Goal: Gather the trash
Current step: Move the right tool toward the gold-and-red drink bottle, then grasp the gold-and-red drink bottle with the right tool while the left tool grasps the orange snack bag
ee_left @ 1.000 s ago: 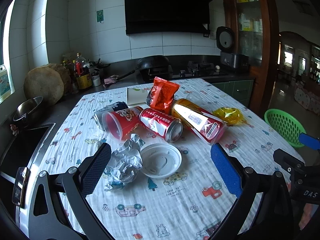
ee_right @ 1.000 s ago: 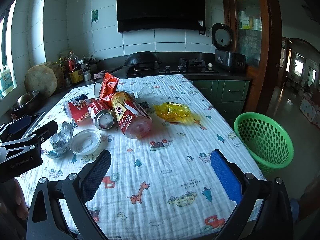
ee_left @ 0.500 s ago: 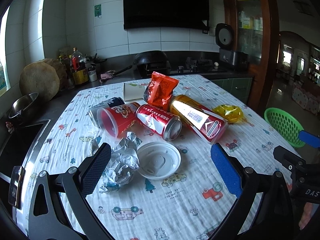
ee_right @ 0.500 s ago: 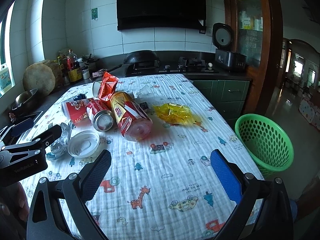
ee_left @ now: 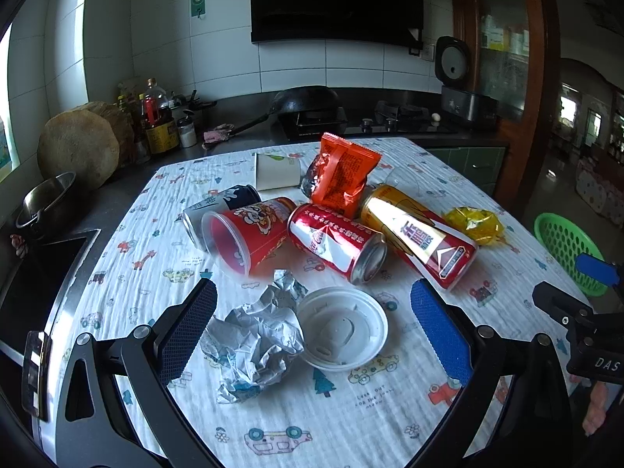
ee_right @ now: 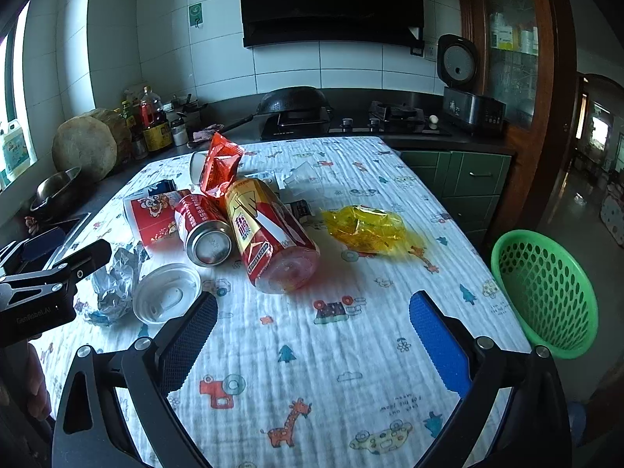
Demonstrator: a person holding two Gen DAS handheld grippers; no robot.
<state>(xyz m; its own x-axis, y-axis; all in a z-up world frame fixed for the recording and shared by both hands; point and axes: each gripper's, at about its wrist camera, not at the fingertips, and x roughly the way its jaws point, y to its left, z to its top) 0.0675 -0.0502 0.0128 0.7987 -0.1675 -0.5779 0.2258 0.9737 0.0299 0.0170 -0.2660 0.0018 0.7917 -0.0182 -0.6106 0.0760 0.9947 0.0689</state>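
Note:
Trash lies on a printed tablecloth: crumpled foil paper, a white plastic lid, a red cup, a red can, a yellow-red bottle, an orange snack bag and a yellow wrapper. My left gripper is open, its pads on either side of the foil and lid. My right gripper is open over bare cloth, short of the bottle and the wrapper. A green basket stands off the table's right side.
A dark-blue can and a paper cup lie behind the pile. Beyond the table a counter carries a wok, bottles, a round chopping block and a steel bowl. The left gripper's body shows in the right wrist view.
My left gripper has crept forward, so the foil and lid now lie nearer its pads. My right gripper has also eased forward over the cloth. Nothing was grasped.

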